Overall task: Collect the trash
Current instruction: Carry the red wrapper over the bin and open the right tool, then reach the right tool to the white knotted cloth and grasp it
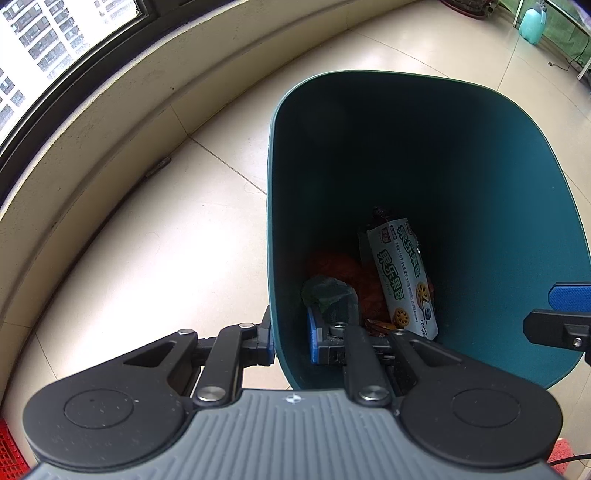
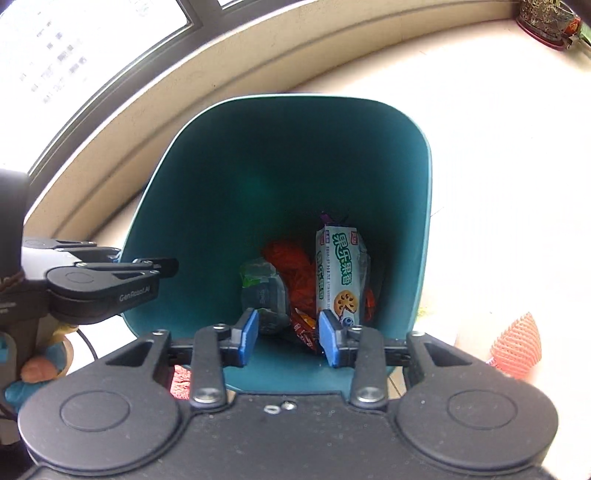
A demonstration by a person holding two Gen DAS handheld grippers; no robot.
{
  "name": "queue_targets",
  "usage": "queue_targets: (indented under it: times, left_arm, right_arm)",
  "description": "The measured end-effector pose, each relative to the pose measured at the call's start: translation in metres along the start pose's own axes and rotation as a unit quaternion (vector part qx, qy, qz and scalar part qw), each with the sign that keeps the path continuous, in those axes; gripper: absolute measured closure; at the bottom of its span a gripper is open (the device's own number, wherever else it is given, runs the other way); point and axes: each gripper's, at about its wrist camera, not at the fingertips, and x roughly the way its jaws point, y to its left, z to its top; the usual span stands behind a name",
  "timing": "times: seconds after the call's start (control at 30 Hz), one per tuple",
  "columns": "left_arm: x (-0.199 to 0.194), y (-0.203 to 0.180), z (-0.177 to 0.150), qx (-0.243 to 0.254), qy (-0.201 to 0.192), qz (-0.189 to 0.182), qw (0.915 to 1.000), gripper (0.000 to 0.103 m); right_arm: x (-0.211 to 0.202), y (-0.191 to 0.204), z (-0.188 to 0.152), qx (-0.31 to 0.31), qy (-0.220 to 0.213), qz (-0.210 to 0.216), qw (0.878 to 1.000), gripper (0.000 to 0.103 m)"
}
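A teal trash bin (image 1: pixel 498 177) (image 2: pixel 207 192) is tilted toward me, and its mouth fills both views. Inside lie a white cookie packet (image 1: pixel 402 280) (image 2: pixel 340 273), an orange-red wrapper (image 1: pixel 340 266) (image 2: pixel 295 273) and a crumpled green-grey wrapper (image 1: pixel 328 291) (image 2: pixel 264 291). My left gripper (image 1: pixel 291 339) straddles the bin's left wall, one finger outside and one inside, shut on the wall; it also shows at the left of the right wrist view (image 2: pixel 162 267). My right gripper (image 2: pixel 288 332) is open and empty over the bin's near rim. One of its fingertips (image 1: pixel 569 295) shows at the right edge of the left wrist view.
The bin stands on a pale tiled floor (image 1: pixel 129 258) beside a low curved sill under a window (image 1: pixel 44 48). An orange foam net (image 2: pixel 517 343) lies on the floor at the right. A light blue jug (image 1: pixel 532 22) and a potted plant (image 2: pixel 546 18) stand far back.
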Motion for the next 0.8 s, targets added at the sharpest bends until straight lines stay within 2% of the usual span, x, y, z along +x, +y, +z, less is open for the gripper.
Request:
queue_targets:
  times: [0.17,0.47,0.67,0.8]
  left_arm:
    - [0.000,-0.001,0.000,-0.001,0.001,0.004,1.0000,0.087]
    - [0.000,0.001,0.001,-0.008,0.005,0.002,1.0000,0.087]
    - [0.001,-0.001,0.000,-0.006,0.003,0.005,1.0000,0.087]
    - [0.001,-0.002,0.000,-0.006,0.004,0.008,0.9999,0.087]
  right_arm:
    - [-0.034,-0.011,-0.007,0.007,-0.030,0.012,0.999,0.063]
    - [-0.074,-0.056,-0.025,0.050,-0.076,-0.011,0.996,0.051]
    - [-0.061,-0.120,-0.047,0.124,-0.076,-0.056,0.988,0.041]
    - [-0.038,-0.160,-0.064,0.171,-0.055,-0.077,0.981,0.039]
